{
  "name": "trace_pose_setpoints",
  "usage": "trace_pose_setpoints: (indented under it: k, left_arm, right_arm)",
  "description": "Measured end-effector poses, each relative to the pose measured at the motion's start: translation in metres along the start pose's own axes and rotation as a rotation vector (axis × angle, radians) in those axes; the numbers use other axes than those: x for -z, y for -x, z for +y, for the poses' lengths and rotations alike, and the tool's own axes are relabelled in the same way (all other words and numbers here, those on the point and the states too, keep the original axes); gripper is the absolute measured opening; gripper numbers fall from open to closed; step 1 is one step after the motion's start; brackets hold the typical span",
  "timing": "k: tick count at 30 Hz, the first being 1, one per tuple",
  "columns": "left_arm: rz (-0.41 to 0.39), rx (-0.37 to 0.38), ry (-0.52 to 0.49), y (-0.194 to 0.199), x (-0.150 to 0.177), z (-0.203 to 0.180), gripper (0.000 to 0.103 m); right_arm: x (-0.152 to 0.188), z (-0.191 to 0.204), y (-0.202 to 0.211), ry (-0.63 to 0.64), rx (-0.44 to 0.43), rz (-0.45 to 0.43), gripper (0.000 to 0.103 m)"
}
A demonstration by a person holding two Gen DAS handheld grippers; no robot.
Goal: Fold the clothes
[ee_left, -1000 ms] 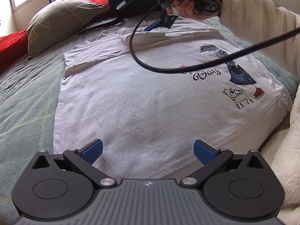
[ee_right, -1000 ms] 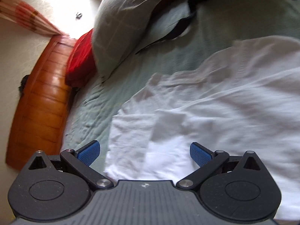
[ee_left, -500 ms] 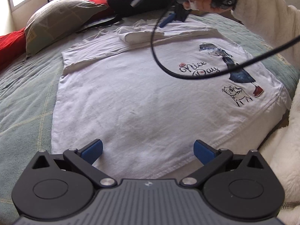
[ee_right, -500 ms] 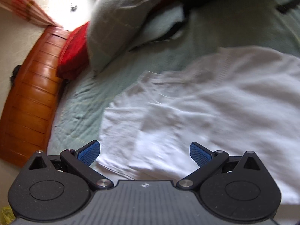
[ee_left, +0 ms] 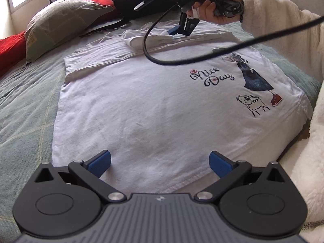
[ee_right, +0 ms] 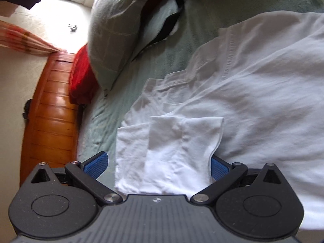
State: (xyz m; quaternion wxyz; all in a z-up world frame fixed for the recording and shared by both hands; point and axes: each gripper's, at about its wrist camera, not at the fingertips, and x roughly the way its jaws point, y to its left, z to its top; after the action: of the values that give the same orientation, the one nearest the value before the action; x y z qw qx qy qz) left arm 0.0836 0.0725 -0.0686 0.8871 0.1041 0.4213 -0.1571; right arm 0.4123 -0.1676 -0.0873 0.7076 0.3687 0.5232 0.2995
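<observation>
1. A red cushion point(ee_left: 10, 48) lay at the far left of the bed point(ee_left: 24, 105), with a grey-green pillow point(ee_left: 60, 22) just beside it.
2. In the right wrist view a wooden bed frame point(ee_right: 50, 109) ran along the left, beside the same cushion and pillow.
3. A white shirt point(ee_left: 145, 105) lay spread flat on the bed, its print of "Nice Day", a figure and a small cat toward the right.
4. Its far sleeve point(ee_left: 147, 39) was folded over onto the body of the shirt.
5. The left tongs point(ee_left: 160, 162) hung over the near hem, fingers wide apart and gripping nothing.
6. A dark bag point(ee_left: 129, 2) sat at the far side of the bed beyond the shirt.
7. A black cable point(ee_left: 202, 60) looped in the air across the shirt.
8. The right tongs point(ee_left: 178, 30), held by a hand point(ee_left: 212, 10) in a fluffy white sleeve point(ee_left: 283, 32), pointed down at the folded sleeve.
9. From the right wrist view, the tongs point(ee_right: 158, 166) stood wide, with the folded sleeve point(ee_right: 172, 145) lying between the fingers; the right pad point(ee_right: 217, 169) touched the cloth edge, but the tongs were not closed on it.
</observation>
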Motion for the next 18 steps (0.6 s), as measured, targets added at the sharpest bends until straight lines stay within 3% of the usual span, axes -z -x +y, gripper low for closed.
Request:
trace_pose_setpoints:
  k: [4,11,18]
  left_arm:
    - [-0.006,-0.016,0.000,0.001,-0.003,0.003,0.102]
    - [-0.018,-0.020,0.001,0.003,-0.006,0.006,0.102]
    - [-0.020,-0.047,0.024,0.006,-0.006,0.013,0.102]
  right_arm:
    - [0.004,0.019,-0.009,0.047,-0.114,0.025,0.103]
    - [0.003,0.040,-0.040,0.096,-0.096,0.059,0.103]
    - [0.004,0.091,-0.072,0.177,-0.220,0.112,0.103]
